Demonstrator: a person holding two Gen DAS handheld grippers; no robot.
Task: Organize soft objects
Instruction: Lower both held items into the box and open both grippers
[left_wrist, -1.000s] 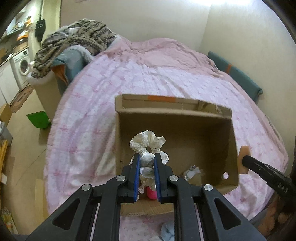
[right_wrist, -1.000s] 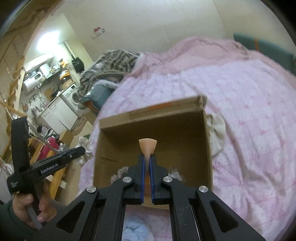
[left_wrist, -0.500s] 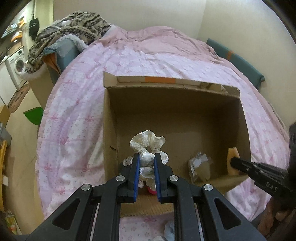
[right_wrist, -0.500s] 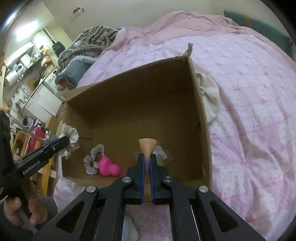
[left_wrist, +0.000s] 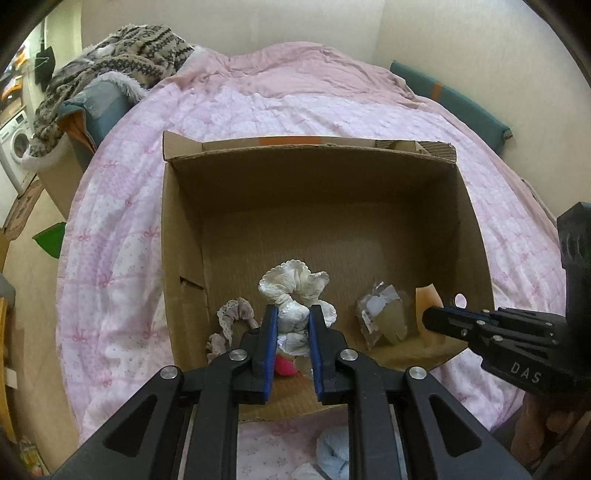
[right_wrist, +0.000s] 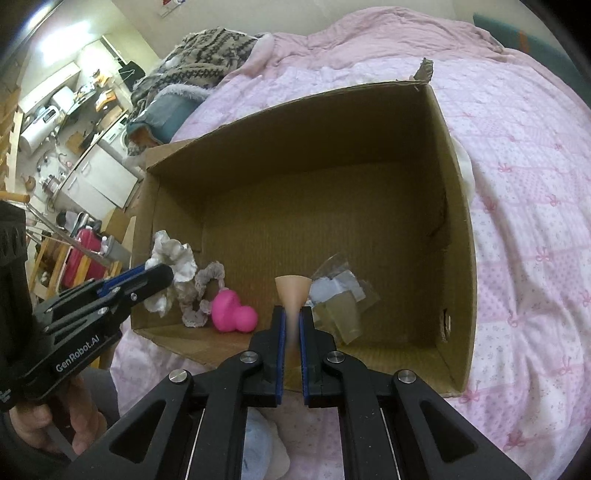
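Both hand-held grippers have come down over the open brown cardboard box (left_wrist: 310, 206), which now fills far more of each view than a second ago. From the left wrist, the left hand-held gripper (left_wrist: 291, 325) is clamped on a white frilly fabric scrunchie (left_wrist: 293, 291) just above the box floor, beside a grey lace-edged scrunchie (left_wrist: 232, 321) and a bright pink soft toy (left_wrist: 286, 367); a crumpled clear plastic packet (left_wrist: 382, 317) lies further right. The box sits on a bed under a pink quilted bedspread (left_wrist: 122, 258), with a grey patterned knitted blanket (left_wrist: 122, 55) heaped at the far left, a teal cushion (left_wrist: 447, 99) against the cream wall and a white washing machine (left_wrist: 14, 151) beyond. From the right wrist, the right hand-held gripper (right_wrist: 290, 317) is squeezed onto a peach-coloured soft cone-shaped piece (right_wrist: 293, 291), low inside the box next to the packet. A cluttered kitchen area (right_wrist: 62, 110) shows at upper left, and a pale blue fluffy cloth (right_wrist: 258, 443) lies on the bedspread below the gripper.
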